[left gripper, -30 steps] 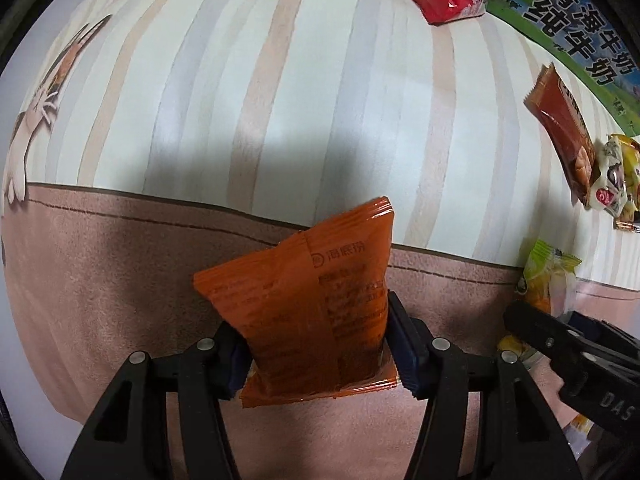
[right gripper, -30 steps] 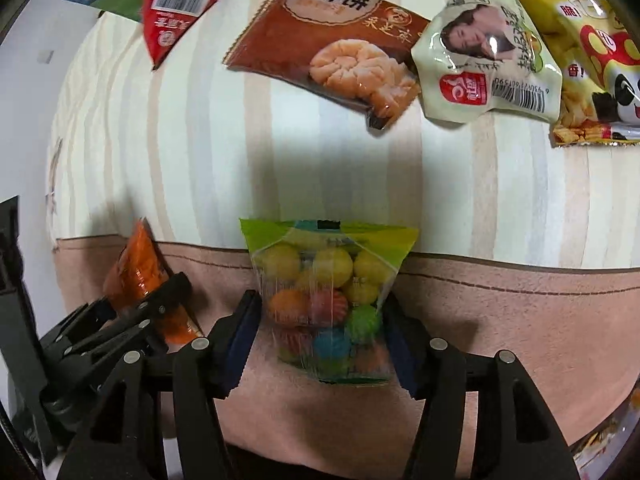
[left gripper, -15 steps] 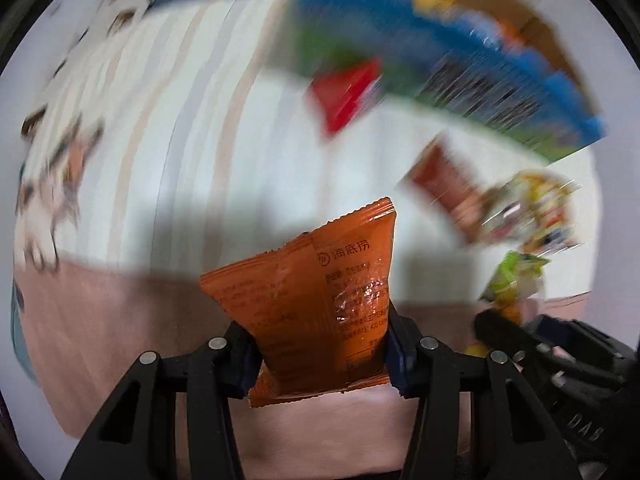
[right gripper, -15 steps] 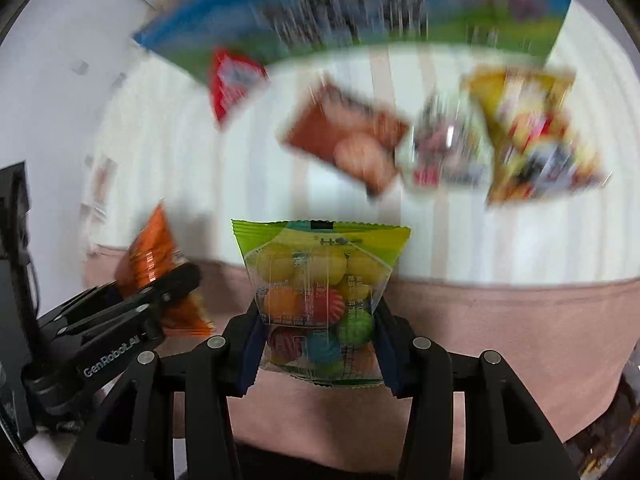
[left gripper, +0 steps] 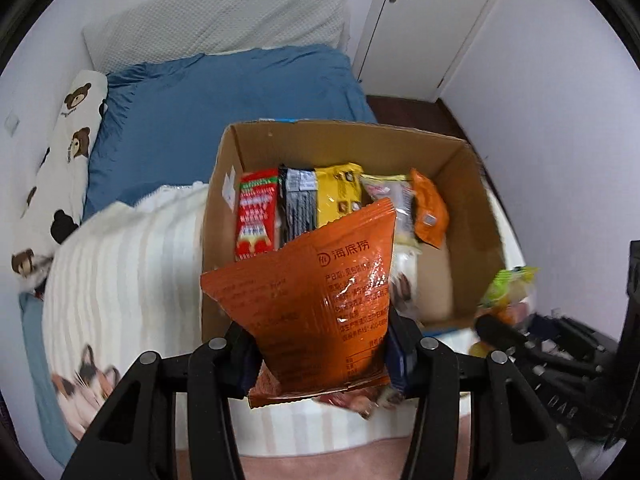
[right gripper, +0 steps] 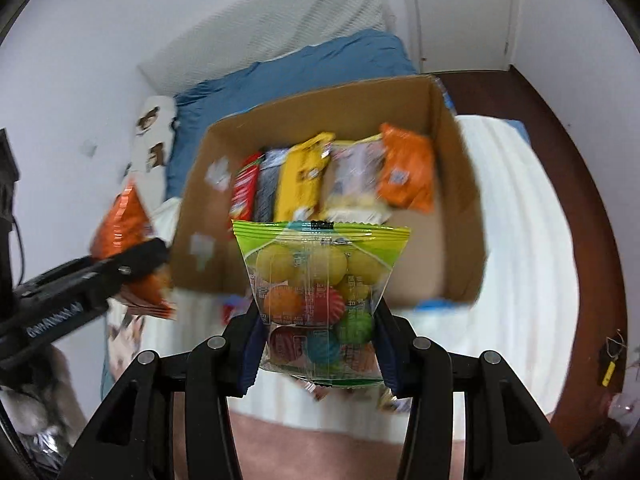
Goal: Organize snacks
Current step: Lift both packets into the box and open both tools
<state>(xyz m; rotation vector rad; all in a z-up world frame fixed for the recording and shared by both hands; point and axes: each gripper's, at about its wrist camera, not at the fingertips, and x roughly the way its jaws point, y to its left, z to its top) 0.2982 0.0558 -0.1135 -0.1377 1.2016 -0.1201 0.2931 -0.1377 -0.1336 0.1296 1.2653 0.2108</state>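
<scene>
You've lifted both packets off the striped blanket (left gripper: pixel 132 280), and the open brown cardboard box (left gripper: pixel 472 184) now lies ahead, so the pick-up looks done and the drop comes next. Your left gripper (left gripper: pixel 320 354), jaws lately tightened, pinches the flat orange foil packet (left gripper: pixel 320 300) upright. Your right gripper (right gripper: pixel 318 354), likewise tightened, clamps the clear green-topped bag of coloured candy balls (right gripper: pixel 320 292), both held before the box's near wall.

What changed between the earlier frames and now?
Both grippers closed tighter on their packets and lifted them off the striped blanket toward the open cardboard box. The left gripper still clamps the orange packet; the right gripper still clamps the candy bag. Neither has been released.
</scene>
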